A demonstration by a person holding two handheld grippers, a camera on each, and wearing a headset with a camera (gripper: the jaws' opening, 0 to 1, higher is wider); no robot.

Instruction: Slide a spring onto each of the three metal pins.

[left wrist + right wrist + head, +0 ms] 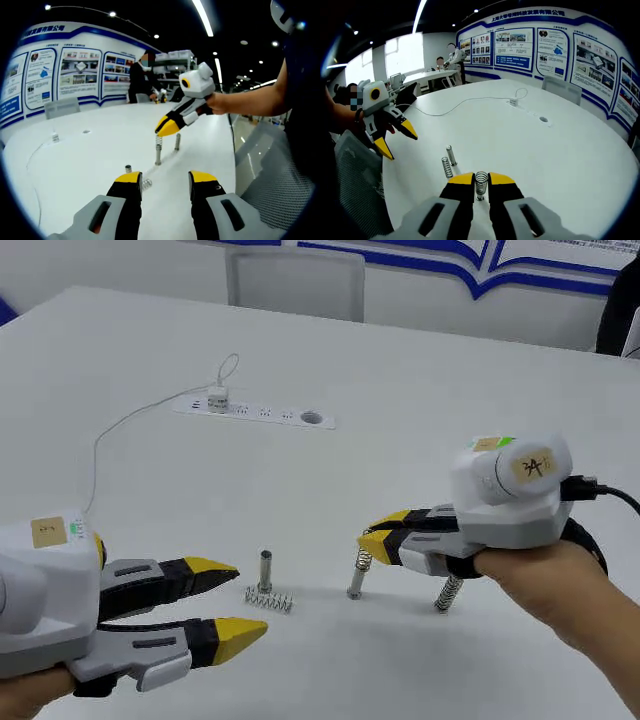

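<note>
Left gripper (245, 600) jaws wide, empty, near loose spring (270, 600) flat on table (400, 440) beside bare pin (265, 568). Right gripper (481, 176) fingertips narrow, clamping spring (481, 184) atop leaning pin (356, 587).

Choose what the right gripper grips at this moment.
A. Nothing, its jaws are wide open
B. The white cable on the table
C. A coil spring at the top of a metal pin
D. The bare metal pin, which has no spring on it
C: in the right gripper view the jaws of the right gripper are shut on a coil spring, and the head view shows this spring at the top of a metal pin.
</note>
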